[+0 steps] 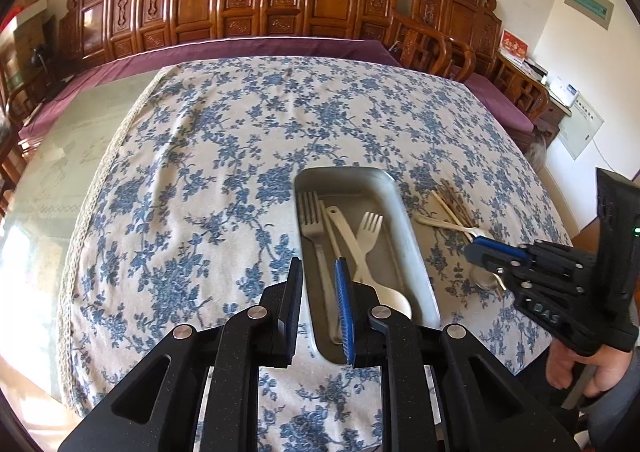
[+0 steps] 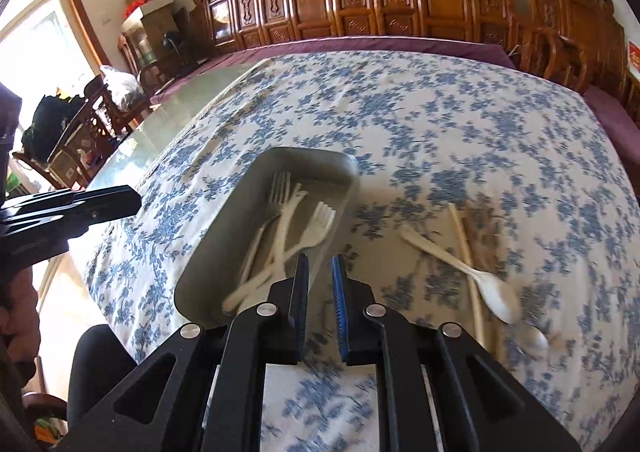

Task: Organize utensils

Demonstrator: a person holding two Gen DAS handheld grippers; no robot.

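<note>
A metal tray point(image 1: 404, 220) point(image 2: 224, 236) lies on the flowered tablecloth. It holds a metal fork point(image 1: 312, 220), a white plastic fork point(image 1: 370, 228) and a white spoon point(image 1: 396, 300). My left gripper point(image 1: 320, 288) hovers over the tray's near left corner, jaws a narrow gap apart and empty; in the right wrist view the left gripper point(image 2: 134, 200) sits left of the tray. My right gripper point(image 2: 320, 280) point(image 1: 472, 248) hangs over the tray's near right rim, also narrowly apart and empty. Right of the tray lie a white spoon point(image 2: 496, 296), wooden chopsticks point(image 2: 460, 236) and a metal spoon point(image 2: 536, 338).
The blue-flowered cloth point(image 1: 224, 156) covers a glass-topped table point(image 1: 60, 156) whose bare edge shows at the left. A carved wooden bench point(image 1: 256, 0) with a purple cushion runs behind it. A person's hand point(image 1: 576, 368) holds the right gripper's handle.
</note>
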